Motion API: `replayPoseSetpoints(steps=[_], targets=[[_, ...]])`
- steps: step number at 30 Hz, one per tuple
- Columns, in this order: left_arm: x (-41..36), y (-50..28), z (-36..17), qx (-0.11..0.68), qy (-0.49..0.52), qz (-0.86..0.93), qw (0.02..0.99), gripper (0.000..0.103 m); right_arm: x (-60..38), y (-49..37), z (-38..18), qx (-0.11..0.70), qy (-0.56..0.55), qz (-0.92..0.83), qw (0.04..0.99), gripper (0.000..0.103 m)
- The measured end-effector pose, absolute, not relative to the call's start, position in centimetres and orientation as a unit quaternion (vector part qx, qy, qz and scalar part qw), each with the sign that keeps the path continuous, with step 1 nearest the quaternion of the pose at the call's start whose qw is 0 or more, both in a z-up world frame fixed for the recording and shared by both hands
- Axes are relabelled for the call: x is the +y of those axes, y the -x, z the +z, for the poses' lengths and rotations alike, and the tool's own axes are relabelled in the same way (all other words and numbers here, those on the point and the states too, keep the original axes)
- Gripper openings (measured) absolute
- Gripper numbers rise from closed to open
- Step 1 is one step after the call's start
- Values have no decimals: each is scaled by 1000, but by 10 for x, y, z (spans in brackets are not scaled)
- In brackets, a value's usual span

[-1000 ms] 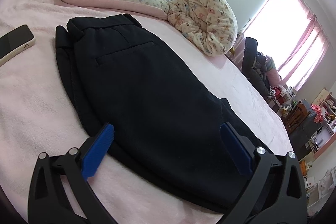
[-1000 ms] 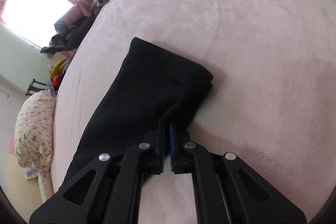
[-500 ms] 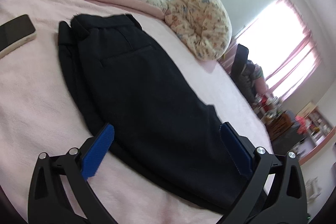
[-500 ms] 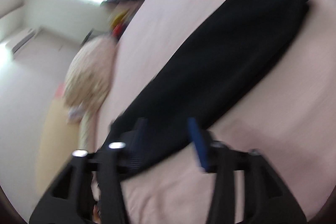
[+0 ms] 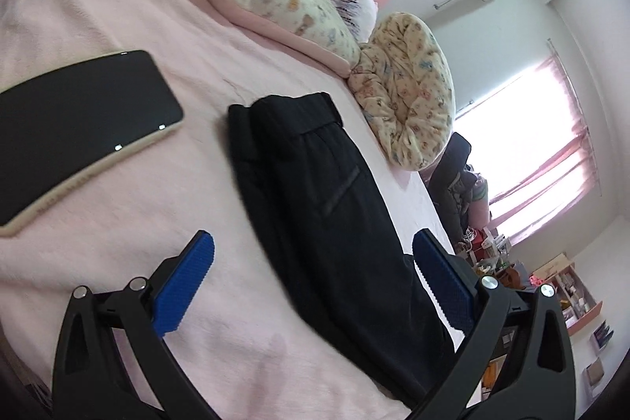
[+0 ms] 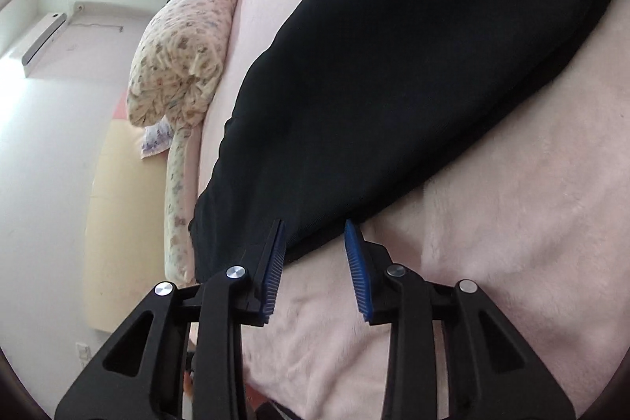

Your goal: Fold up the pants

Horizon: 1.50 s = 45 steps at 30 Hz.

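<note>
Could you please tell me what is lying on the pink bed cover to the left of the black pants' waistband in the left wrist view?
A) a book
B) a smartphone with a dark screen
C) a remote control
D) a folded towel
B: a smartphone with a dark screen and a pale case lies flat on the pink bed cover, apart from the waistband of the black pants.

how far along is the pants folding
Done: the black pants lie lengthwise on the pink bed, one leg stacked on the other. In hand: nothing; the left gripper and right gripper are both open at the pants' edge. Left: the crosswise folds, hem toward waistband.
</note>
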<state>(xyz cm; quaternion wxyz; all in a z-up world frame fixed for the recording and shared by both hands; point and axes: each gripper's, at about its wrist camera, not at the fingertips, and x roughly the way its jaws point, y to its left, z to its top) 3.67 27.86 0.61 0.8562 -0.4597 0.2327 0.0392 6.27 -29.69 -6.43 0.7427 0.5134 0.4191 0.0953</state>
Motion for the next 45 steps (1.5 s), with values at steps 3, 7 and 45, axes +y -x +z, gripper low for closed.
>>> replayPoseSetpoints(steps=[3,7,45], targets=[[285,-37,4,232,472,33,850,101,-295,-69,-61,409,-505,82,756,28],[286,-43,2,234,486,6,842,101,-296,-70,-64,401,-502,68,763,5],[295,-103,-14,237,545,-2,804,6,-291,-66,-64,395,-481,86,778,4]])
